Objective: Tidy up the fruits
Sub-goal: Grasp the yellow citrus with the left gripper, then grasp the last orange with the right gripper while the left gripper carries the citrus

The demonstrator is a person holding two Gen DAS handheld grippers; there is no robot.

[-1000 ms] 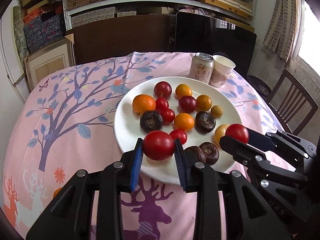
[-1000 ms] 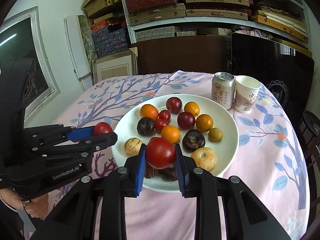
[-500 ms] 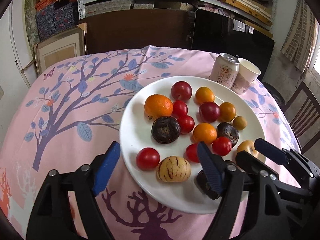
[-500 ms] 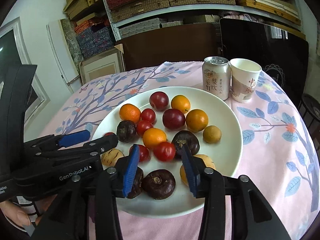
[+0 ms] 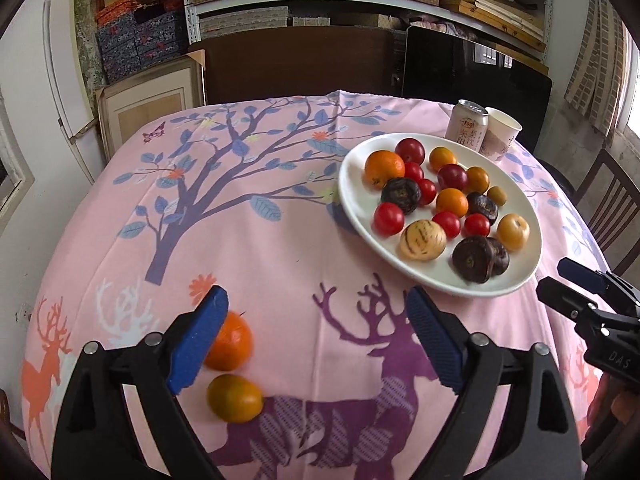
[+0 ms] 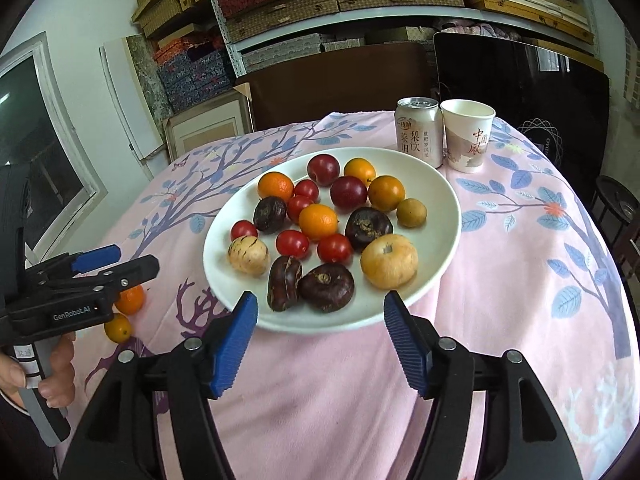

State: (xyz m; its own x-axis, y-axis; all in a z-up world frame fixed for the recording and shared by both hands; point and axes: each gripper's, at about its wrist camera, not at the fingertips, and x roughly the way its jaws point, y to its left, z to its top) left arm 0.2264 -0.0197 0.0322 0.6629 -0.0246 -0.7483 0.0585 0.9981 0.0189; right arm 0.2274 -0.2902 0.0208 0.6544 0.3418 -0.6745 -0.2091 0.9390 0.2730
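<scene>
Blue-padded tongs agape above tablecloth

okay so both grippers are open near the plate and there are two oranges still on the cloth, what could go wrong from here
1. The two loose oranges lie near the table's edge by the open left gripper; a nudge from its finger could roll them off.
2. The white plate is crowded, so adding fruit may knock the round tomatoes around.
3. The can and paper cup stand right behind the plate; pushing it could tip them.
</scene>
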